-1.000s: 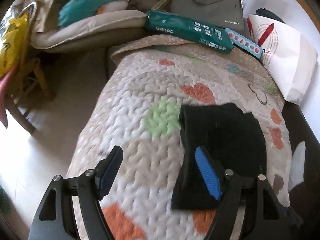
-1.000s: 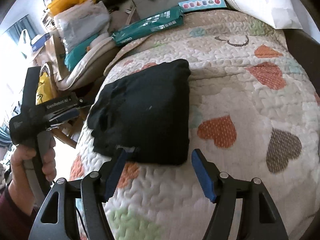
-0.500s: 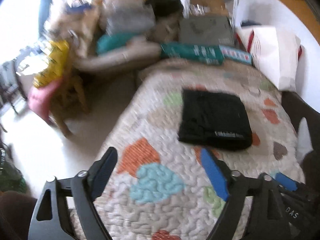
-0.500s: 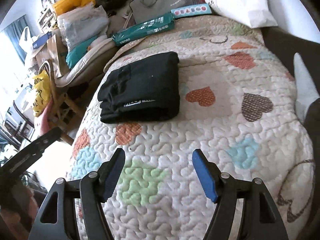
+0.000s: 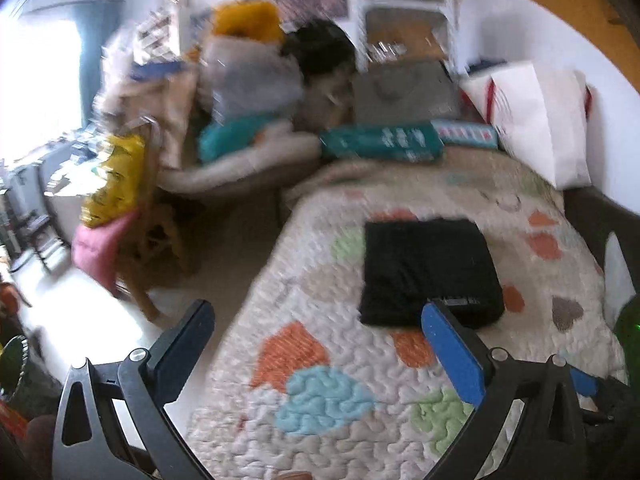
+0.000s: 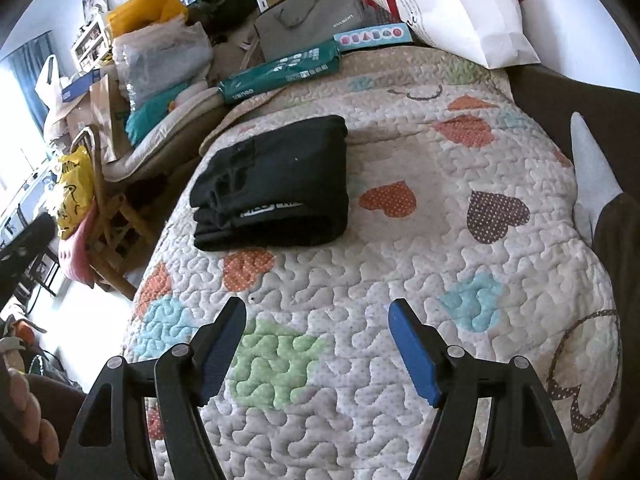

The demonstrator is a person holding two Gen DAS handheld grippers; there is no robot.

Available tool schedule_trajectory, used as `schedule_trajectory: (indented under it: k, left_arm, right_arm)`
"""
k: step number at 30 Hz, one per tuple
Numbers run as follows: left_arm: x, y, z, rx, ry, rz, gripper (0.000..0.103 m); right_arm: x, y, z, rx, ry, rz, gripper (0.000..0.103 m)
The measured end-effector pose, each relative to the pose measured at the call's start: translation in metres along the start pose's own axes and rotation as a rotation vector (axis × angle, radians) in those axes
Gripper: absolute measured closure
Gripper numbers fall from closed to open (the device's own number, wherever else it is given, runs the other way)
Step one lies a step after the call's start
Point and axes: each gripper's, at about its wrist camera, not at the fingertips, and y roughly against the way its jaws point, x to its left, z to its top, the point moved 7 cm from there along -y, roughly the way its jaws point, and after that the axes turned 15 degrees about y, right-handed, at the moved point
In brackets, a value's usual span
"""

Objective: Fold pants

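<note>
The black pants (image 6: pixel 276 184) lie folded into a compact rectangle on the heart-patterned quilt (image 6: pixel 400 260), near the bed's left edge. They also show in the blurred left wrist view (image 5: pixel 428 272). My right gripper (image 6: pixel 316 320) is open and empty, held back from the pants above the quilt. My left gripper (image 5: pixel 316 328) is open and empty, also drawn back, with its blue pad (image 5: pixel 452 352) in front of the pants' near edge.
A green pack (image 6: pixel 280 72), a light blue box (image 6: pixel 374 36), a grey bag (image 6: pixel 312 16) and a white paper bag (image 6: pixel 460 8) sit at the bed's far end. A cluttered chair (image 6: pixel 108 216) and piled items stand left of the bed. A dark frame (image 6: pixel 580 100) borders the right side.
Both grippers have pulled back and up from the folded pants, which now look smaller and farther away. The pants lie still.
</note>
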Motion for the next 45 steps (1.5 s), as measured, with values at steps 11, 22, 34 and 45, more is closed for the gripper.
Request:
schedule_trajectory:
  k: [11,22,34,45]
  left_arm:
    - [-0.007,-0.062,-0.046,0.146,-0.131,0.024,0.0]
    - [0.005,-0.075,-0.072,0.343,-0.002,-0.02,0.0]
    - [0.007,-0.077,-0.079,0.38,0.014,-0.019,0.0]
    - [0.008,-0.075,-0.079,0.375,0.005,-0.014,0.0]
  right_arm:
    - [0.004,-0.027,-0.007,0.057,0.045,-0.074,0.022]
    - [0.013,-0.048,-0.005,0.071,0.116,-0.119,0.021]
    - [0.002,-0.052,-0.005,0.086,0.087,-0.136,0.02]
    - [0.005,-0.052,-0.004,0.085,0.118,-0.156,0.019]
